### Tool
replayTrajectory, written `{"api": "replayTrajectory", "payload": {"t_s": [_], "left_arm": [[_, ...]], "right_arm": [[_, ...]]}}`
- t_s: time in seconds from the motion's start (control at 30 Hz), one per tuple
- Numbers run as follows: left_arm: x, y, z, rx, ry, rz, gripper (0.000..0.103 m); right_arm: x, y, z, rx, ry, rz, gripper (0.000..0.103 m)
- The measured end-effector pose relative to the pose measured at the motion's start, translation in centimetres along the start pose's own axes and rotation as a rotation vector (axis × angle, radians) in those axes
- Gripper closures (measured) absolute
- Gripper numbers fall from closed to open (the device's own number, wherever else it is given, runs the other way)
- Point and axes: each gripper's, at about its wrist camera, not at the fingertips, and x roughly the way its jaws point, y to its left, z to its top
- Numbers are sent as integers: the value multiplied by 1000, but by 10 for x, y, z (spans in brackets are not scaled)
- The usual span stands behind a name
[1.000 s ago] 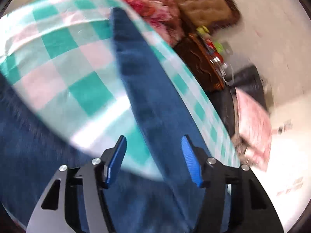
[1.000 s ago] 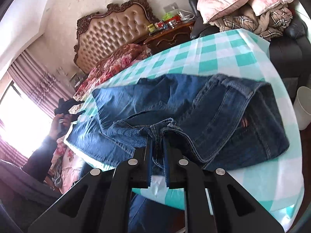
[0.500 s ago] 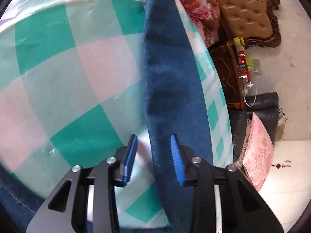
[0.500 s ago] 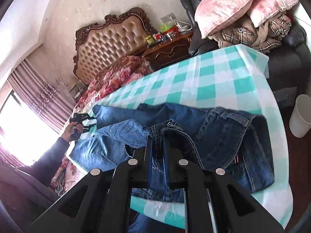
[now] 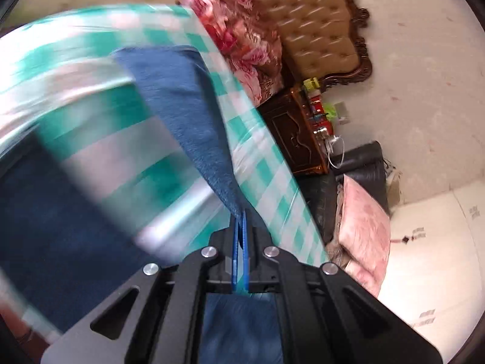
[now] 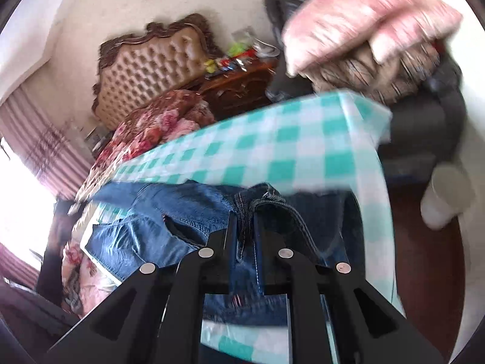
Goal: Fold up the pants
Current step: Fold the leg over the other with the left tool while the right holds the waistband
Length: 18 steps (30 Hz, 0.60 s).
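Our jeans (image 6: pixel 169 212) are soft and floppy but a bit heavy, so they sag and slide if we pinch only a little. Thick edges like the waistband and leg hems are the best places to hold. They lie on the checked tablecloth (image 6: pixel 272 151), at 6 o'clock in the right view. Our left gripper (image 5: pixel 241 221) is squeezed tight on a jeans leg (image 5: pixel 188 106). Our right gripper (image 6: pixel 244 227) is pinched on the bunched waistband (image 6: pixel 263 197), lifting it.
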Motion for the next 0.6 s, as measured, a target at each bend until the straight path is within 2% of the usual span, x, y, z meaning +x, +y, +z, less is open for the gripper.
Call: {"api": "replayTrajectory", "payload": {"t_s": [0.07,0.1,0.13,0.2,0.23,0.27,0.33,0.4,0.6], "left_arm": [[-26,33,-41,4,7,36,101],[-36,57,-66,-4,25,58,101],[-39,74,-81,-21,45,62,101],[-37,109,-108,-75,84,62,102],[-38,120,-115,-89,90,59,102],[-38,125,-118,-87,87,56,102],[-41,118,-120,-35,66,60,102],[-40,111,-118,-19,64,43,102],[-39,116,-119,-38,71,21,102]], "right_arm": [[6,-23,-21,89,37,-55,88],[8,-35,-30,141,48,-73,80],[10,-50,-43,214,57,-95,77],[11,-75,-73,350,50,-47,52],[11,-77,-79,367,47,-47,50],[10,-79,-88,386,44,-61,50],[3,-83,-102,457,15,-38,43],[-6,-88,-116,531,-31,-26,31],[-10,-74,-136,603,-65,42,29]]}}
